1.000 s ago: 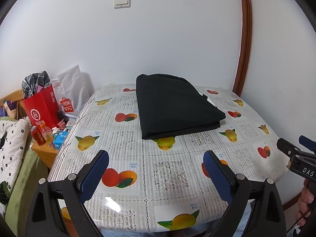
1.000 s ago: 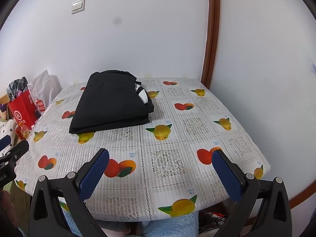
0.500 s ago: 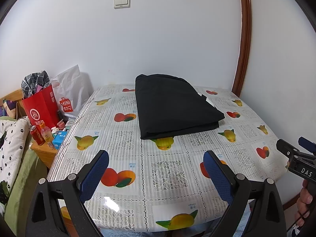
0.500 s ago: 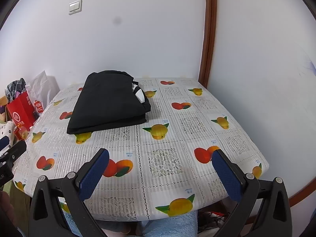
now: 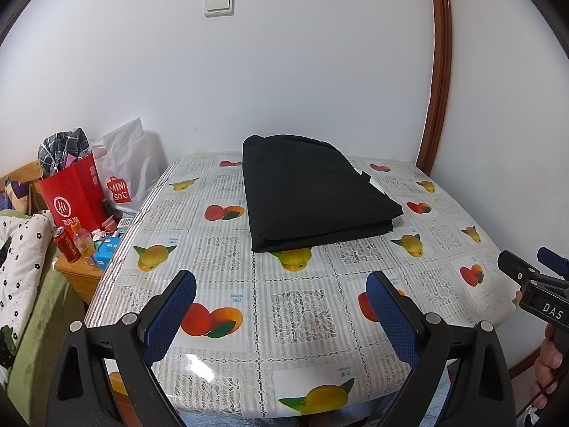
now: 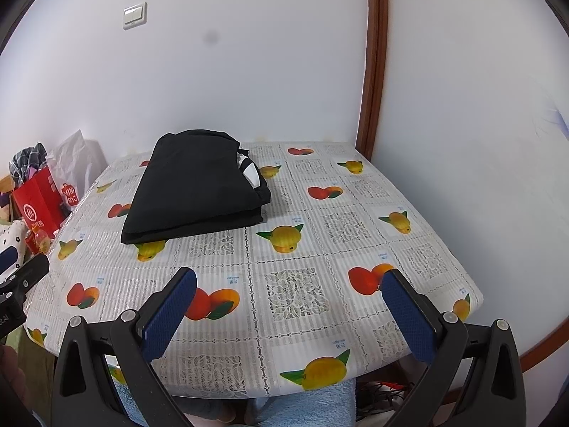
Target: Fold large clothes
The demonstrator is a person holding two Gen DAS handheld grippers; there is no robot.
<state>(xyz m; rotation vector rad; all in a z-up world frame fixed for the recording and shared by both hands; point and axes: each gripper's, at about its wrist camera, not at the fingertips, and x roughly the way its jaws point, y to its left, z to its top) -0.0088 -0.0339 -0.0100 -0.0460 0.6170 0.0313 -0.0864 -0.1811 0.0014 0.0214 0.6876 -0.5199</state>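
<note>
A black garment (image 5: 313, 188) (image 6: 199, 188) lies folded into a neat rectangle at the far middle of the table (image 5: 298, 306) (image 6: 295, 284), which wears a fruit-print cloth. A bit of white shows at its right edge. My left gripper (image 5: 281, 284) hangs open over the table's near edge, well short of the garment, with nothing between its blue pads. My right gripper (image 6: 290, 283) is also open and empty, held back near the front edge. Each gripper shows at the other view's border.
A wooden nightstand (image 5: 80, 272) left of the table holds red and white shopping bags (image 5: 76, 195), a can and a bottle. Bedding (image 5: 17, 259) lies at far left. White walls and a brown door frame (image 5: 439, 71) bound the table behind and right.
Both grippers have drawn back and risen slightly from the table; the garment has not moved and both stay open.
</note>
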